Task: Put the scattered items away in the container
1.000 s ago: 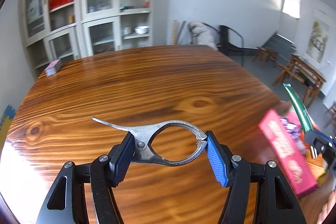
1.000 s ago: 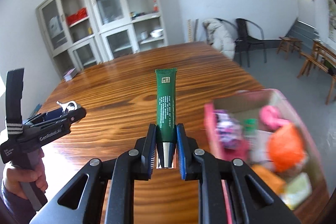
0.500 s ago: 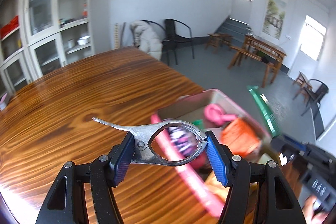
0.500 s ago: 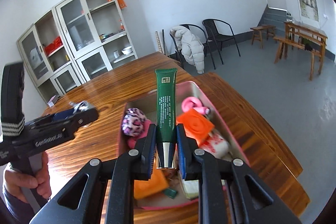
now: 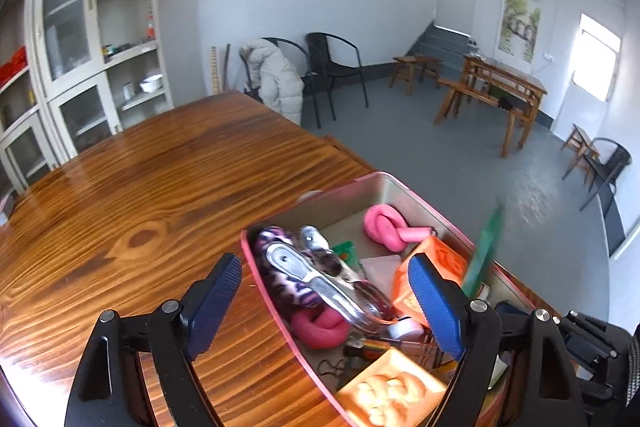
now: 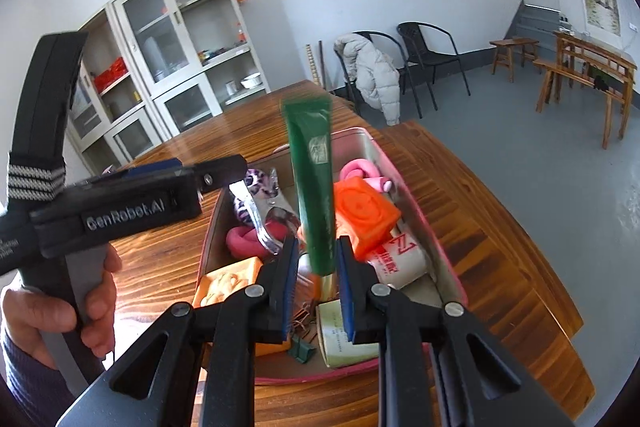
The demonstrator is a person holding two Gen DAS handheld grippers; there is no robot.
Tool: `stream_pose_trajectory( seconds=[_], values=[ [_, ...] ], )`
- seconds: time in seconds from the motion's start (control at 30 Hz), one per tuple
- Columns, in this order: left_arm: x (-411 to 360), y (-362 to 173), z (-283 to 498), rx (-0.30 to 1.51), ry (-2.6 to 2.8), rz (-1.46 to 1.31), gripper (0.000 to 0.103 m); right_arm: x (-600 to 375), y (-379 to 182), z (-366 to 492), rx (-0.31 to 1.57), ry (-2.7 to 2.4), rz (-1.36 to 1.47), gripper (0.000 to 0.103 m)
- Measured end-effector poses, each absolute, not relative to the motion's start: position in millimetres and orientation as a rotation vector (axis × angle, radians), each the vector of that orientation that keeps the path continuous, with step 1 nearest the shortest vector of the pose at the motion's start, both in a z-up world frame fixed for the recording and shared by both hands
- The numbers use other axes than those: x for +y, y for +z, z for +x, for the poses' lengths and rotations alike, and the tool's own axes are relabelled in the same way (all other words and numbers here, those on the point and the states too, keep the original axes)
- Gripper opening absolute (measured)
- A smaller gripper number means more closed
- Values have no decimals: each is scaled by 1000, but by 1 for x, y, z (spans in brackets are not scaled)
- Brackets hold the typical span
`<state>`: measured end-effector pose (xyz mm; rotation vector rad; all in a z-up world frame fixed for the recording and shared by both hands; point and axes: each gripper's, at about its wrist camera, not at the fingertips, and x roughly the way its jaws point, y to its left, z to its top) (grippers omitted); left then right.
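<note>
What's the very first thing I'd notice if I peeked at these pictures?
Probably the tall green tube, sticking up between the blue pads of the right gripper, just above a pink-rimmed box on the shiny wooden table. The box is crammed with bright things, like an orange block near its middle and a silvery metal clamp lying on a purple spotted bundle.

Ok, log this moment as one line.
left tongs: jaws just opened, nothing gripped | silver metal spring clamp: lying in pink-rimmed metal box | right tongs: shut on green plastic tube, over box
</note>
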<state>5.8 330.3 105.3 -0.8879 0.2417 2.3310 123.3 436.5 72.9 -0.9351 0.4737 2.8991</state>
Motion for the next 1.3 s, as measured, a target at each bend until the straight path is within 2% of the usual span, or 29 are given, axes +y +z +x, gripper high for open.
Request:
stream_pose_trajectory(
  seconds=[0.17,0.3,0.37,0.43,0.47,0.5,0.53,0.57,0.67,0.93,1.07,1.2,1.3],
  values=[
    [298,115,12,157,2409,-849,87,432,64,103,423,2933,-1039,22],
    [275,114,25,155,2476,-819,87,437,63,97,528,2944,-1087,23],
    [268,111,34,167,2501,-810,87,439,66,104,571,2949,-1062,39],
    [263,107,45,182,2514,-806,87,439,69,117,578,2954,-1003,85],
    [261,104,50,189,2519,-803,87,439,70,127,566,2958,-964,90],
    [259,101,57,198,2523,-799,87,439,71,137,545,2957,-941,91],
    [257,98,63,208,2527,-799,93,437,71,148,519,2952,-936,91],
    [255,95,70,213,2537,-797,103,437,71,159,499,2950,-940,91],
    [251,86,90,210,2552,-777,103,434,72,190,440,2951,-968,102],
    [255,72,130,198,2562,-865,103,407,33,249,196,2797,-1206,103],
    [259,88,156,221,2566,-790,103,395,69,277,33,2823,-1040,103],
    [262,112,186,260,2636,-639,103,390,114,297,16,2887,-810,103],
    [258,124,199,246,2672,-578,103,383,125,298,21,2909,-748,103]
  ],
)
